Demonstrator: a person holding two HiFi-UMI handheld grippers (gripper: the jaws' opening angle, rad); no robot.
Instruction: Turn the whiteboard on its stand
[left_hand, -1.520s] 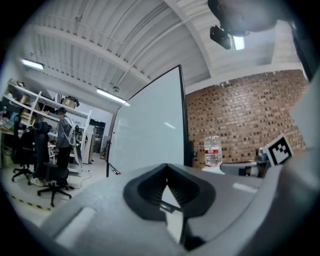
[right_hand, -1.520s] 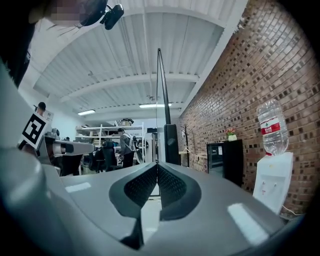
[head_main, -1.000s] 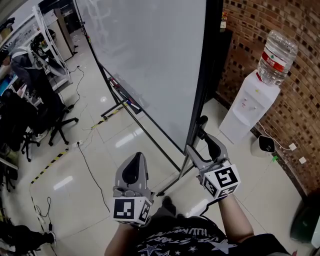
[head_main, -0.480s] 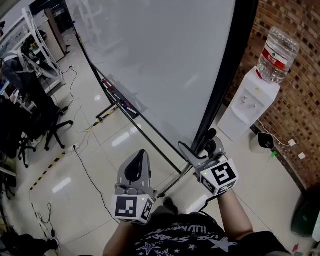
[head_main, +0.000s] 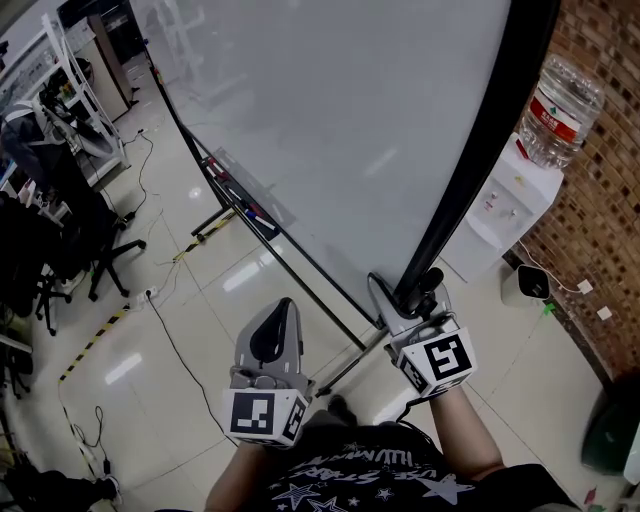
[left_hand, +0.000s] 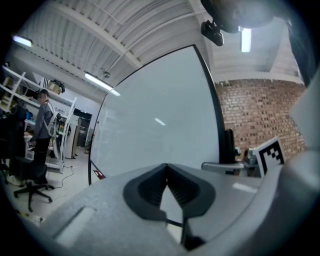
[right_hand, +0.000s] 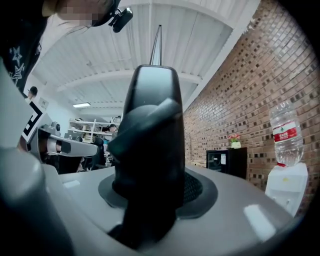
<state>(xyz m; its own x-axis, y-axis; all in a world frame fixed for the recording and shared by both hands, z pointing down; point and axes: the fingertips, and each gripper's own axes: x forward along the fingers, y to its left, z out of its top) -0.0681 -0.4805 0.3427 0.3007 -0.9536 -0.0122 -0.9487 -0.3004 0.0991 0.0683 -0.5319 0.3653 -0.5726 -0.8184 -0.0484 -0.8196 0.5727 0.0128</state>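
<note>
The big whiteboard (head_main: 330, 130) stands tilted on its wheeled stand, with a black frame (head_main: 480, 170) along its right edge. My right gripper (head_main: 412, 295) is at the lower end of that frame. Its jaws are closing, and the black bar (right_hand: 150, 150) fills the gap between them in the right gripper view. My left gripper (head_main: 272, 335) is held low in front of the board, well short of it, shut with nothing in it. In the left gripper view the white board face (left_hand: 160, 125) fills the scene beyond the shut tips (left_hand: 166, 167).
A white water dispenser (head_main: 495, 220) with its bottle (head_main: 562, 110) stands by the brick wall (head_main: 600, 250), just right of the board. A marker tray (head_main: 240, 200) hangs on the board's far side. The stand's leg (head_main: 340, 365) runs near my feet. Office chairs (head_main: 60, 250) and a cable (head_main: 180, 340) lie left.
My right gripper has moved up onto the board's black frame and its jaws have come in round it. The frame now sits further right in view. The left gripper has stayed put.
</note>
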